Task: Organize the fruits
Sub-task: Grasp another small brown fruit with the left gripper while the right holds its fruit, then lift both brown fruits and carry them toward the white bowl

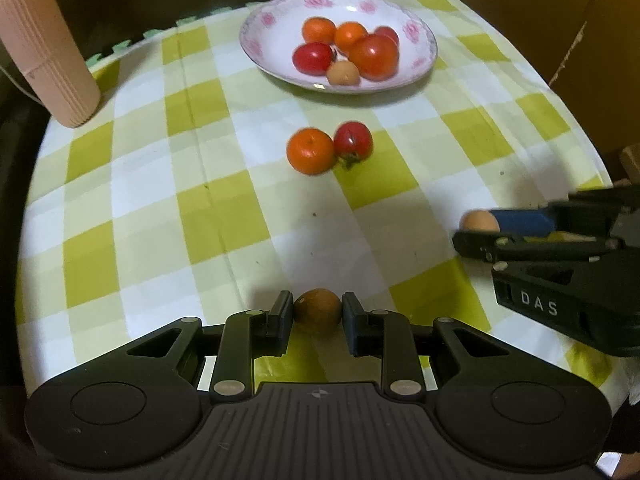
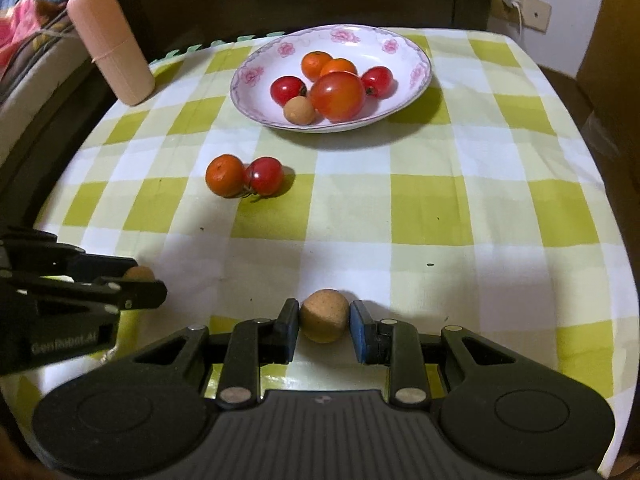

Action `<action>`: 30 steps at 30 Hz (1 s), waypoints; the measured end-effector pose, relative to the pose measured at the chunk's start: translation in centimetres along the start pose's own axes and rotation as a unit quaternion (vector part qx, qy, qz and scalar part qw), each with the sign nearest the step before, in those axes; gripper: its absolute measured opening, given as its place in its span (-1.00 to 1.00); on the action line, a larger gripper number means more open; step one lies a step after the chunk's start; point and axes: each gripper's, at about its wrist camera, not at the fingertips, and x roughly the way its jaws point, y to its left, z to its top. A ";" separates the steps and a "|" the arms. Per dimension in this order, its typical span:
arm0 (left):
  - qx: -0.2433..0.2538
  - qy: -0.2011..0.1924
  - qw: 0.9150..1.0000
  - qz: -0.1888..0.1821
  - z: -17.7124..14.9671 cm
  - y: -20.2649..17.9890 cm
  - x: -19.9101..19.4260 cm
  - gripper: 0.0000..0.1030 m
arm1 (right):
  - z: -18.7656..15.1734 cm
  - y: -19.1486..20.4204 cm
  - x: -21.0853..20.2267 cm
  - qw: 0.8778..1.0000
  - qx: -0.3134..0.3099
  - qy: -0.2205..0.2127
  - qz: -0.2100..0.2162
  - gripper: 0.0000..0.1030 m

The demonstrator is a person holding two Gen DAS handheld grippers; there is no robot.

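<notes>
My left gripper (image 1: 317,314) is shut on a small brown round fruit (image 1: 318,310), low over the checked tablecloth; it also shows in the right wrist view (image 2: 140,276). My right gripper (image 2: 324,318) holds a tan round fruit (image 2: 324,315) between its pads; the left pad touches it, and a thin gap shows at the right pad. It also shows in the left wrist view (image 1: 476,226). An orange (image 1: 310,151) (image 2: 225,175) and a red tomato (image 1: 353,141) (image 2: 264,175) lie touching mid-table. A flowered white plate (image 1: 256,46) (image 2: 248,92) at the back holds several fruits.
A ribbed pink cylinder (image 1: 44,46) (image 2: 110,40) stands at the back left corner. The table edge runs close on the left and right. A dark cabinet (image 2: 280,4) stands behind the table, and cardboard boxes (image 1: 560,12) stand to the right.
</notes>
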 end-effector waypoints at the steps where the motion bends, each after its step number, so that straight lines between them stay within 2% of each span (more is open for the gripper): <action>1: 0.003 -0.002 1.000 0.002 -0.2 0.0 0.1 -0.30 | 0.0 0.2 0.0 1.000 -0.004 -0.001 -0.004 -0.49; 11: 0.022 -0.016 1.000 0.009 -1.0 -0.6 0.0 -0.26 | 0.2 1.2 0.5 0.999 -0.023 -0.003 -0.023 -0.47; 16: 0.032 -0.016 0.999 0.016 -1.4 -1.0 -0.1 -0.35 | 0.1 1.5 0.4 0.999 -0.035 -0.005 -0.028 -0.49; 30: 0.006 -0.037 0.999 0.002 0.6 0.1 -1.3 -0.35 | 0.8 2.5 -0.6 0.998 -0.052 -0.023 -0.023 -0.49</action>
